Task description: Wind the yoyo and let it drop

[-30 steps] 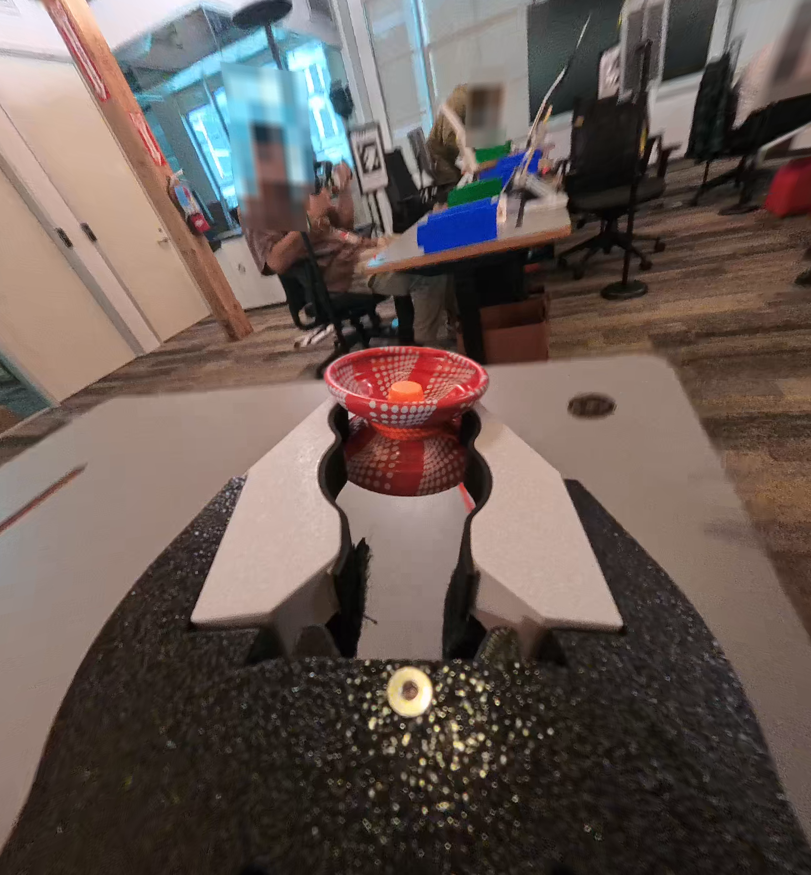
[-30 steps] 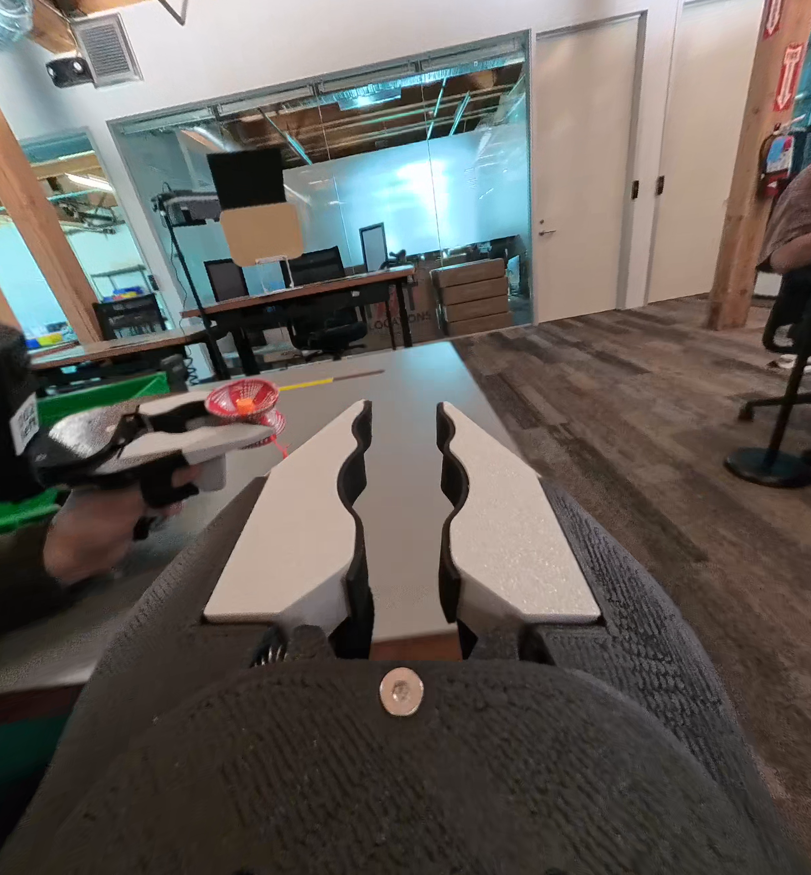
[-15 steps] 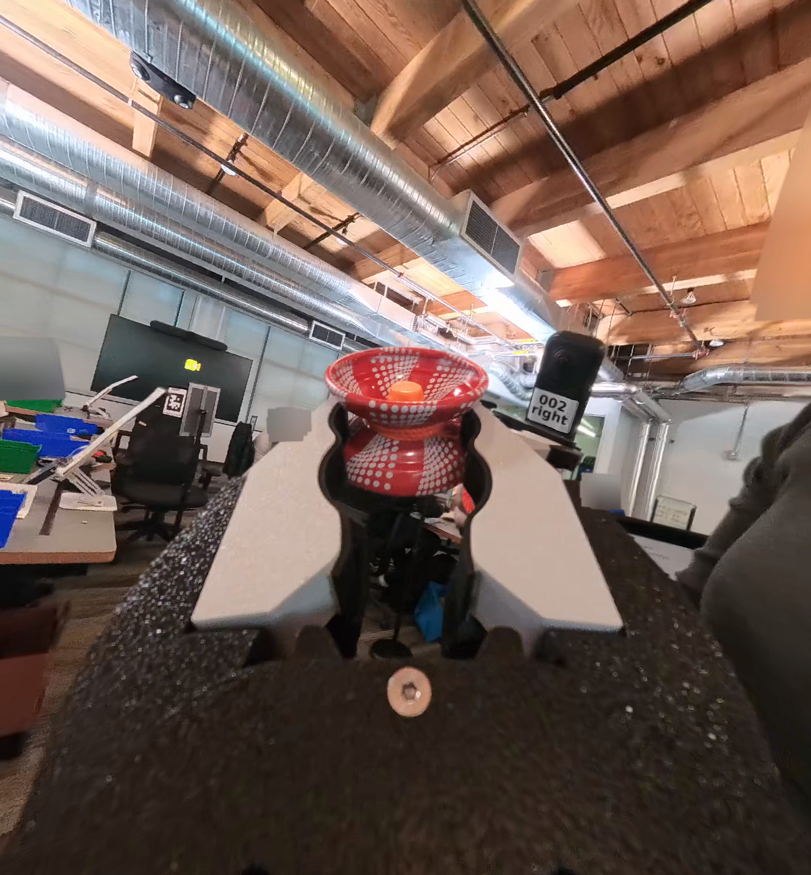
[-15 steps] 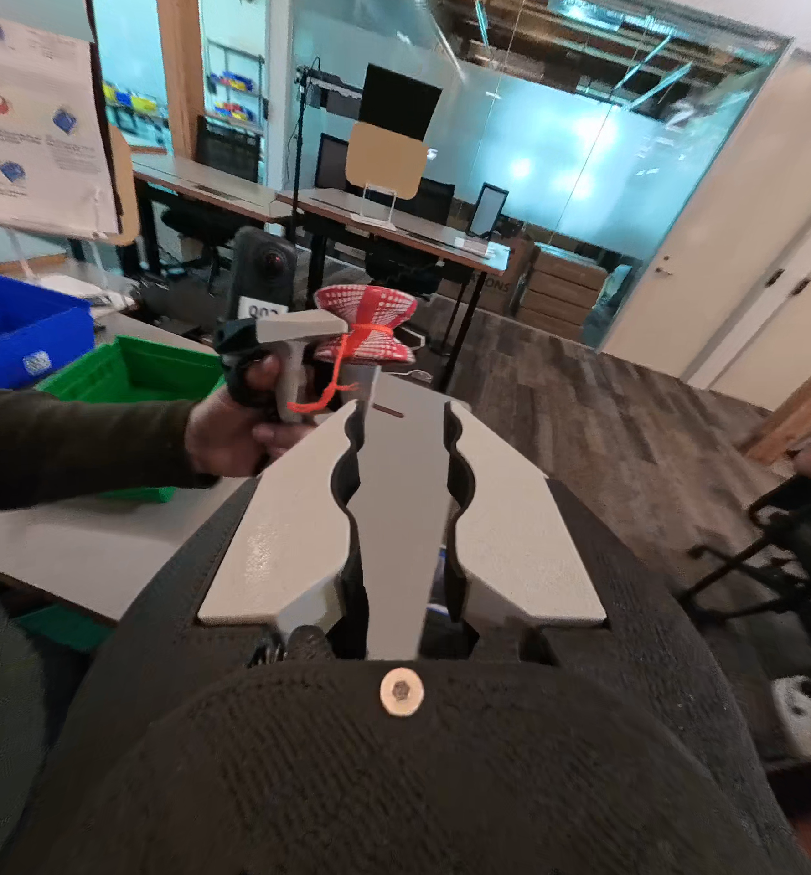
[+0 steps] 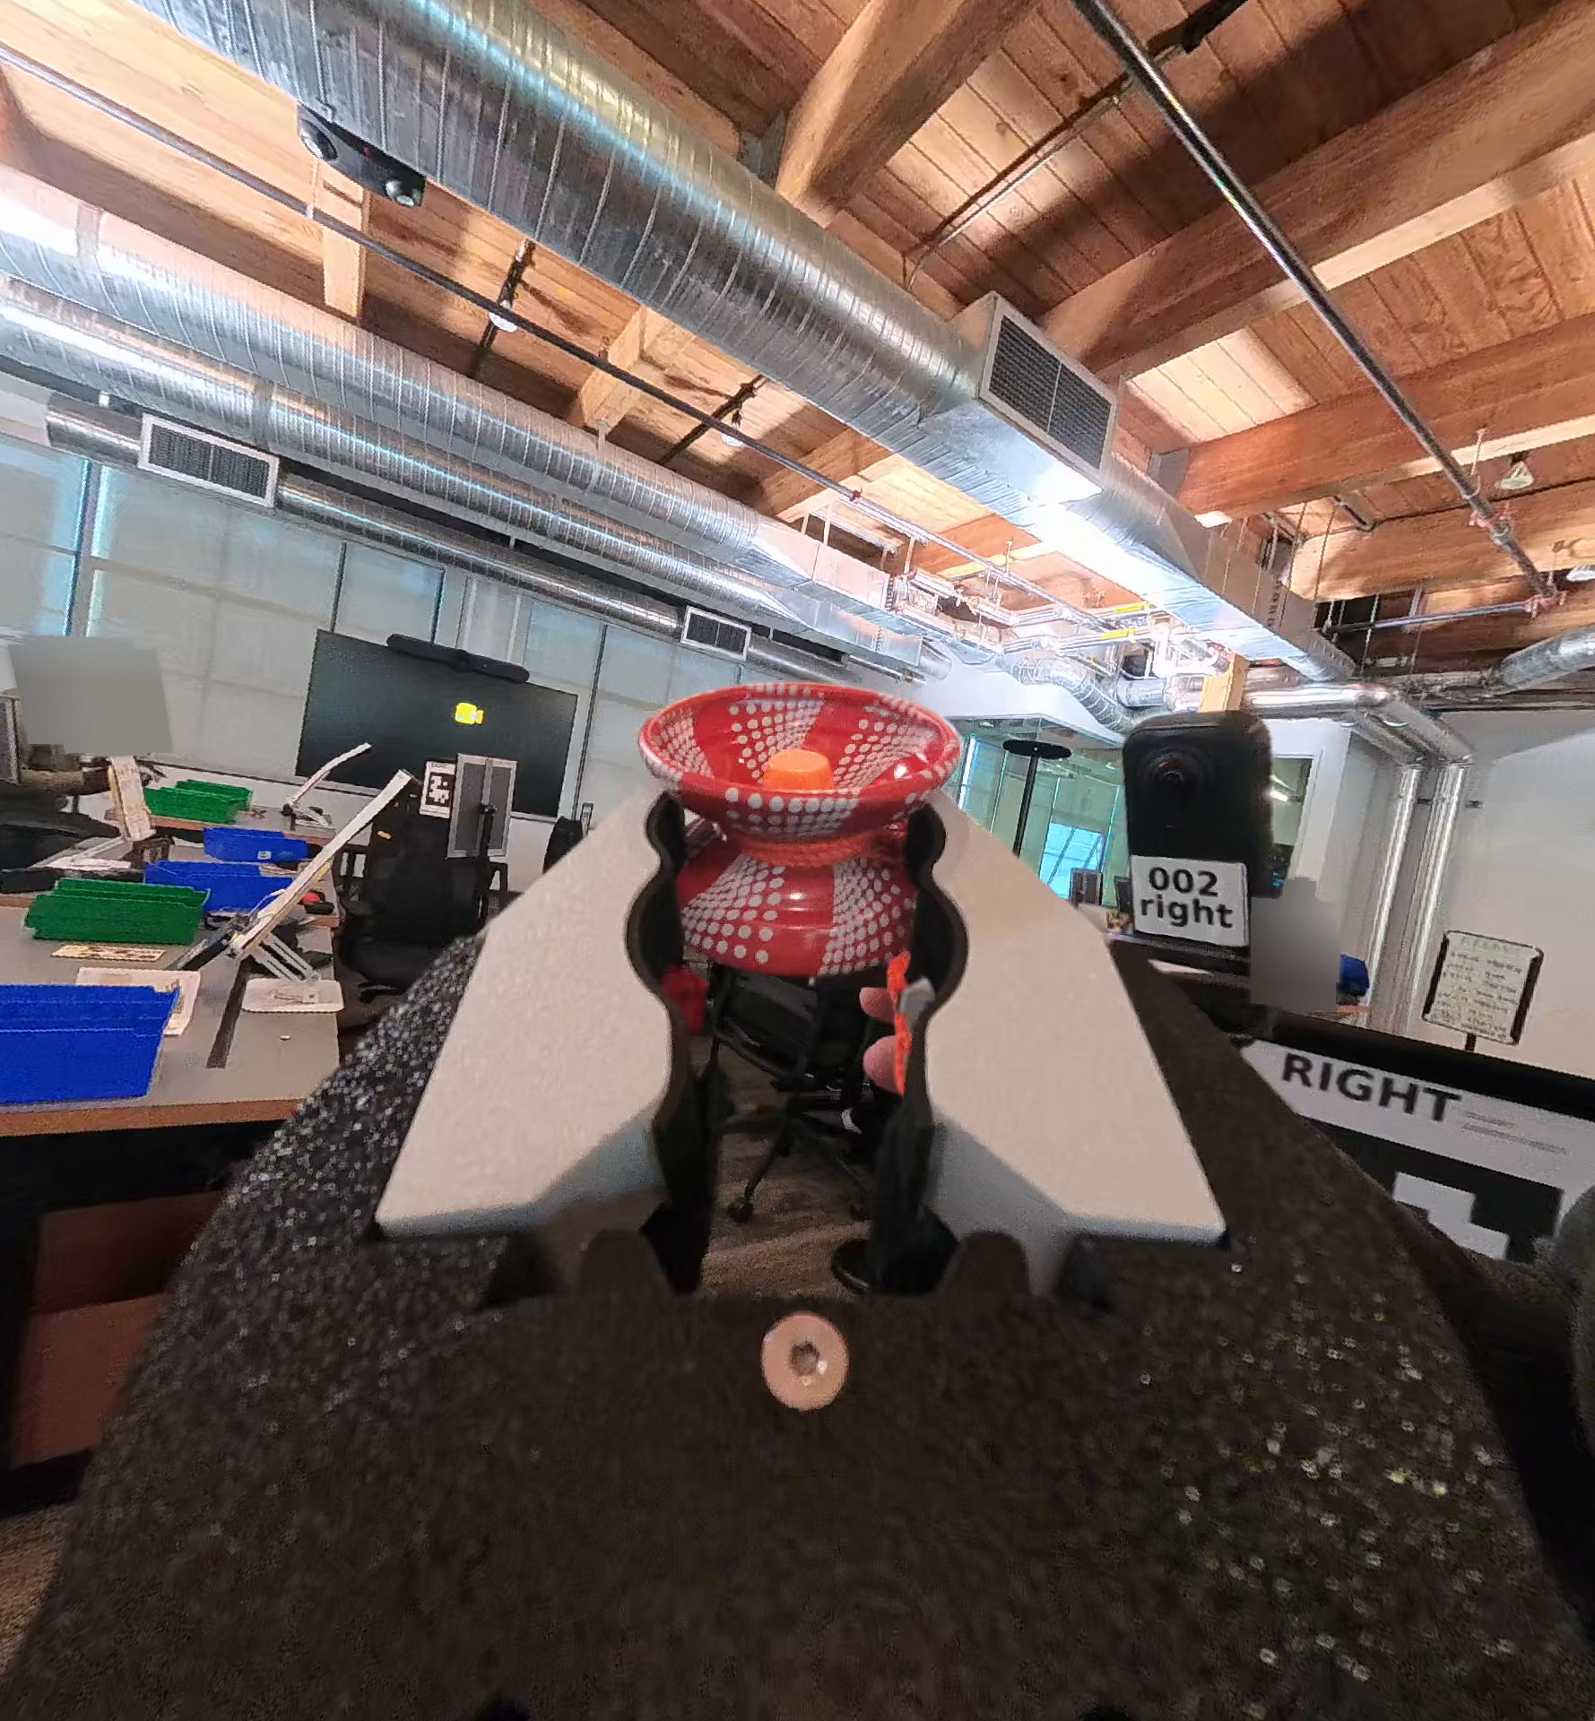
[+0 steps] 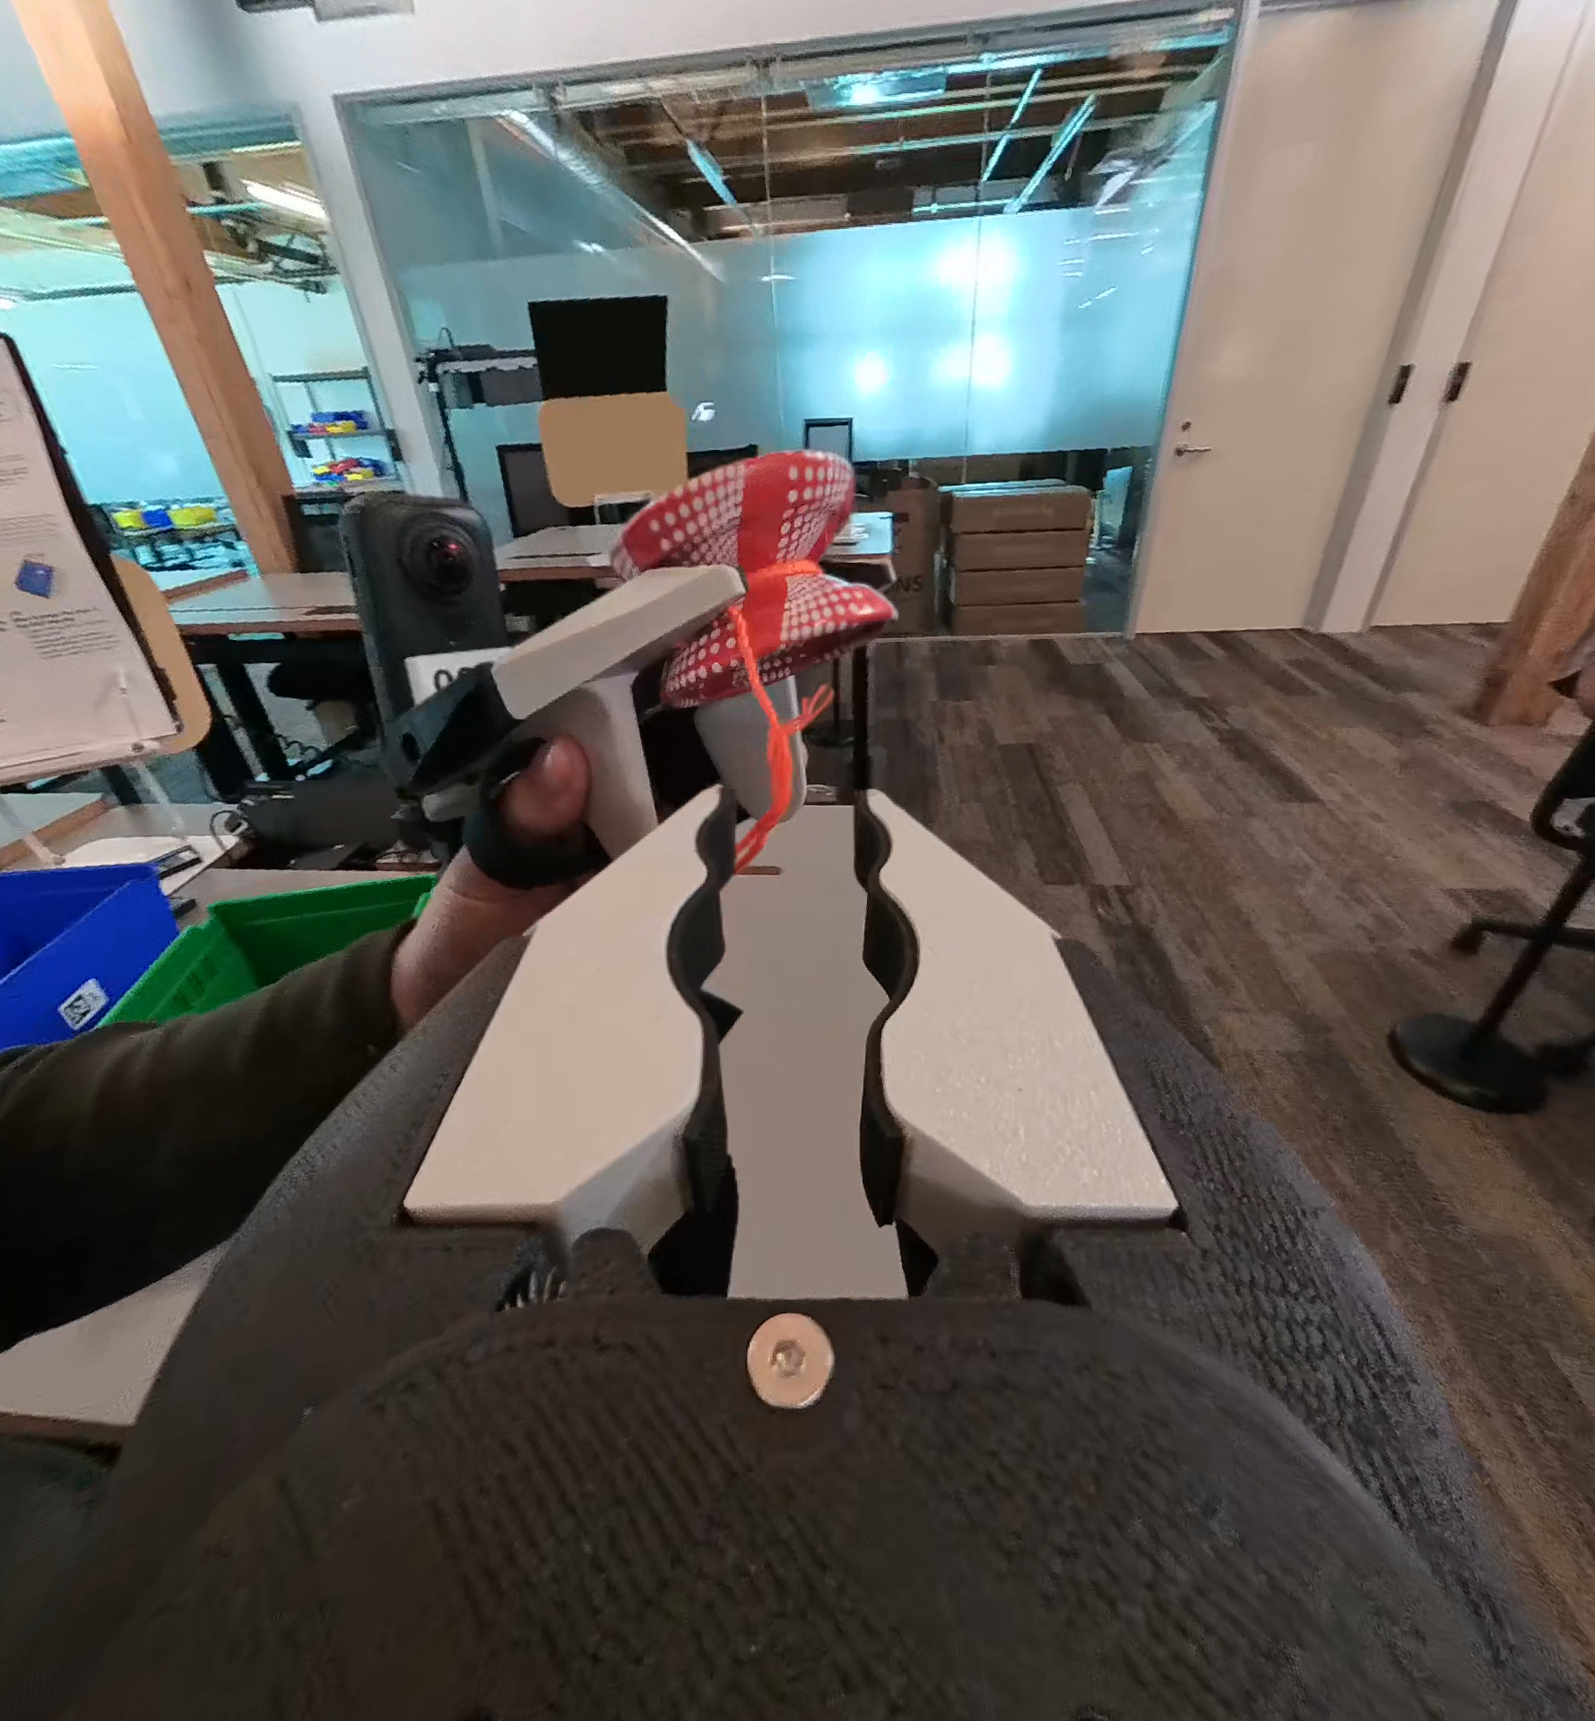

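A red yoyo with white dots [image 5: 798,838] is clamped at its axle between the fingertips of my left gripper [image 5: 798,819], which is raised and tilted upward. In the right wrist view the yoyo [image 6: 756,568] sits in the left gripper [image 6: 728,643], held by a hand [image 6: 495,838]. An orange string [image 6: 775,745] is wound on the axle, and its loose knotted end hangs down to the tips of my right gripper [image 6: 793,810]. The right gripper is open and empty, just below the yoyo. Its camera [image 5: 1194,819] shows in the left wrist view.
A blue bin [image 6: 39,950] and a green bin [image 6: 290,931] stand on the grey table [image 6: 803,1024] at the left. A sign stand [image 6: 20,577] is behind them. An office chair [image 6: 1566,885] is at the right. Desks with bins [image 5: 39,1034] lie to the left. My left and right fingertips are right by each other.
The left gripper lifted the yoyo off the table and tilted up. The right gripper has moved in under the yoyo, so the hanging string end now reaches its fingertips.
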Available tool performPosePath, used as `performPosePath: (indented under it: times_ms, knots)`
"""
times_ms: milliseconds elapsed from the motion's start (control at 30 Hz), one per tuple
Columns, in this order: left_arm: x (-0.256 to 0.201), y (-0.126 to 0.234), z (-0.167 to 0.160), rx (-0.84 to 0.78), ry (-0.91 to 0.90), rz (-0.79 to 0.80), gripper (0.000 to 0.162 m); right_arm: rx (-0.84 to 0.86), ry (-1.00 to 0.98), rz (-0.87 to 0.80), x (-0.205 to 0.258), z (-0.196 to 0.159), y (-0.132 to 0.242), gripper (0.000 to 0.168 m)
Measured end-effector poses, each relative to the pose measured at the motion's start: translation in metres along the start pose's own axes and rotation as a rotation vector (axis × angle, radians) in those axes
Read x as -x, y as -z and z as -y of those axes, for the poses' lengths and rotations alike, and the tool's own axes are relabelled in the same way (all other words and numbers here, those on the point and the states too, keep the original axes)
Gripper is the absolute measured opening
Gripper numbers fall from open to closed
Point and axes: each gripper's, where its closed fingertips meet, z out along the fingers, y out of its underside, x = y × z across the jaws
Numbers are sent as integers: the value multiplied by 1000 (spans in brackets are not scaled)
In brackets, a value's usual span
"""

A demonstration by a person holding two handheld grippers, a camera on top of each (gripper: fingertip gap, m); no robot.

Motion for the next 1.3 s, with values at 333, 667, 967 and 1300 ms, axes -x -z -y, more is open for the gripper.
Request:
performPosePath:
  times_ms: [333, 667, 967, 1300]
  knots:
    - [3, -51, -44, 22, 59, -59, 46, -1, 65, -171, -60, 1, 38, 0]
    - [38, -145, -98, 38, 201, -160, 46, 136, 496, -671, -171, 37, 85, 0]
    - [69, -263, -152, 141, 407, -288, 101, 397, 798, -988, -282, 102, 108, 0]
    - [177, -102, -264, 656, 293, 128, 141, 672, 767, -961, -372, 8, 139, 0]
